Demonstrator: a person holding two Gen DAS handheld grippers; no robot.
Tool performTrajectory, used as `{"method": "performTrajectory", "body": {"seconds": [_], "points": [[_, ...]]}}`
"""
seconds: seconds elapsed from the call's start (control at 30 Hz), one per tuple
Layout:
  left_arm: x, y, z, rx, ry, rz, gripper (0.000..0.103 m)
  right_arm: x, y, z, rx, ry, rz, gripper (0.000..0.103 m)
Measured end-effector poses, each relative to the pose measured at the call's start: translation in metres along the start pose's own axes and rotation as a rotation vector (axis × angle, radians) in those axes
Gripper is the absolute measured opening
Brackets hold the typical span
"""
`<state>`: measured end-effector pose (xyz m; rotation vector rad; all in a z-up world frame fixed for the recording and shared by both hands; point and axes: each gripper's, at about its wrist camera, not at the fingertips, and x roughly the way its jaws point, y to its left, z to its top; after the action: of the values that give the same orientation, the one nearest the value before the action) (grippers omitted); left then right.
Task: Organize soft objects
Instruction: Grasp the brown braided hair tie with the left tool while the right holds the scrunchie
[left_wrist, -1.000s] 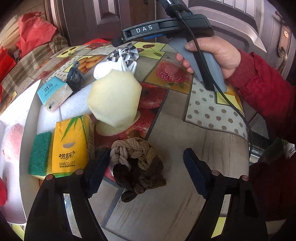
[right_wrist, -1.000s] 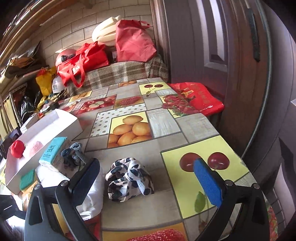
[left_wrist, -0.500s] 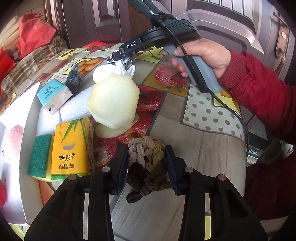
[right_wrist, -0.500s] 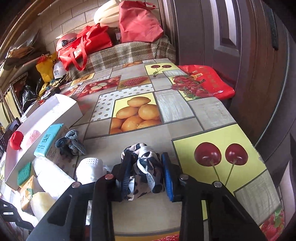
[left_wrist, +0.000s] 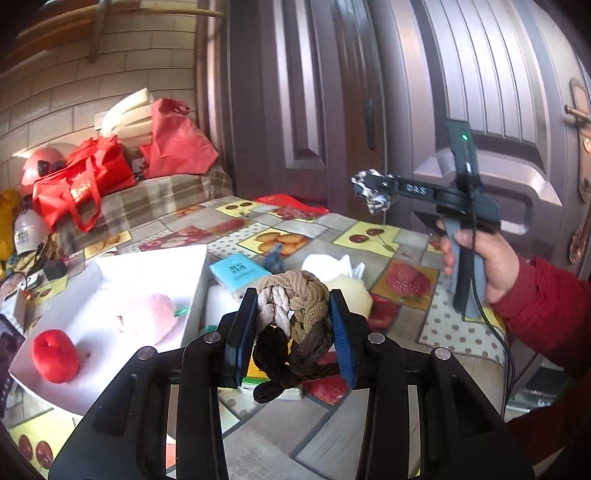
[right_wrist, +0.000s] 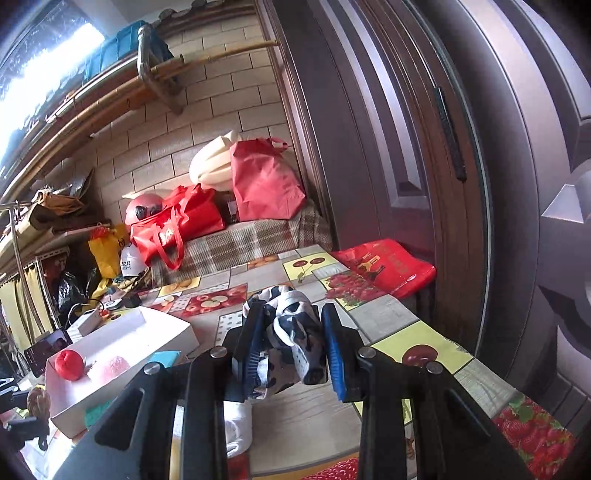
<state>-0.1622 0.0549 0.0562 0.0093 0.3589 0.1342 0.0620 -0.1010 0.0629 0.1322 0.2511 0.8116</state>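
Note:
My left gripper (left_wrist: 293, 332) is shut on a knotted rope ball (left_wrist: 293, 314) in beige and dark brown, lifted off the table. My right gripper (right_wrist: 290, 343) is shut on a black-and-white patterned cloth (right_wrist: 291, 325), also raised; in the left wrist view that right gripper (left_wrist: 371, 192) appears at the upper right with the cloth (left_wrist: 375, 197) hanging from its tip, held by a hand in a red sleeve. A white box (left_wrist: 155, 269) lies to the left, holding a red ball (left_wrist: 55, 356) and a pink soft toy (left_wrist: 147, 314). The same box (right_wrist: 147, 332) shows in the right wrist view.
On the fruit-print tablecloth (left_wrist: 410, 284) lie a blue tissue pack (left_wrist: 240, 271), a white cloth (left_wrist: 328, 264) and a pale yellow foam piece (left_wrist: 351, 291). Red bags (right_wrist: 184, 221) sit on a plaid-covered bench behind. A brown door (right_wrist: 443, 147) stands close on the right.
Both grippers closed on their items, the left on the rope ball and the right on the patterned cloth, then lifted them off the table and tipped up toward level.

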Motion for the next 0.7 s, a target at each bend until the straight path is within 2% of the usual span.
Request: {"method": "performTrajectory", "body": {"seconds": [0.13,0.3,0.4,0.7], "points": [[-0.004,0.028,-0.002,-0.105,-0.015,0.058,0.037,-0.009,0.021,-0.003,-0.045,-0.022,0.033,0.032],[-0.008,0.045,-0.003,-0.135,-0.033,0.122,0.037,-0.011,0.045,-0.009,-0.097,-0.015,0.081,0.032],[-0.011,0.05,-0.009,-0.082,-0.039,0.214,0.037,-0.012,0.057,-0.013,-0.108,-0.011,0.111,0.032],[-0.026,0.094,-0.022,-0.216,-0.064,0.36,0.037,-0.015,0.087,-0.024,-0.12,0.01,0.206,0.032]]}}
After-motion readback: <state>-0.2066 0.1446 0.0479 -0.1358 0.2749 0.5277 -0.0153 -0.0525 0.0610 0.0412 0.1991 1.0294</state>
